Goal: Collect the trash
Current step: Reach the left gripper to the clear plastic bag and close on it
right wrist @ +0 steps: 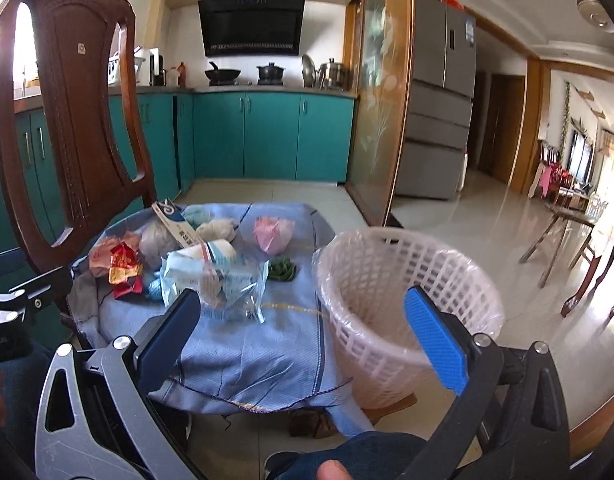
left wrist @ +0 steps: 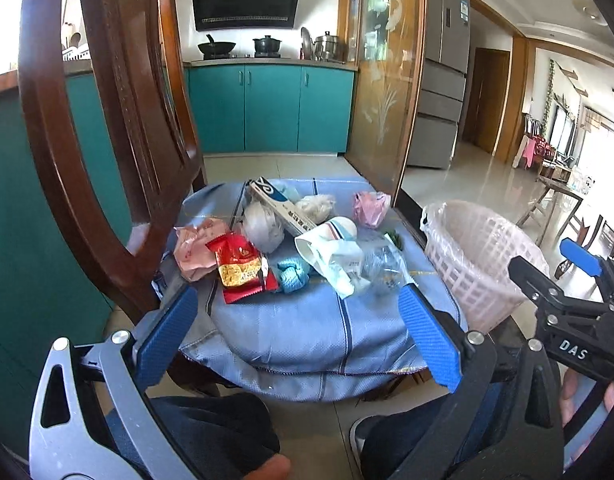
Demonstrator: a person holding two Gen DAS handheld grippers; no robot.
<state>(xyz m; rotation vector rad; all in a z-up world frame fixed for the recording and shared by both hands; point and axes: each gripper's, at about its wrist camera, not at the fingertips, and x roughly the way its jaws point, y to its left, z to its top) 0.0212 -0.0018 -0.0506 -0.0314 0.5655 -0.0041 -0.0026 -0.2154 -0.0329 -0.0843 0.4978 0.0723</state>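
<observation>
Nearby, wooden chair [right wrist: 75,112] crowds trash pile [left wrist: 283,236]; basket [right wrist: 407,300] beside; both grippers wide open, empty.

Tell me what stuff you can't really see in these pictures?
- Basket bottom: in the right wrist view, its own wall and the right tool hide it, so I cannot tell if trash is inside.
- Long box lettering: too small to read in either view.
- Blue ball: in the left wrist view, partly behind the red snack packet.
- Under the blue cloth: covered.
</observation>
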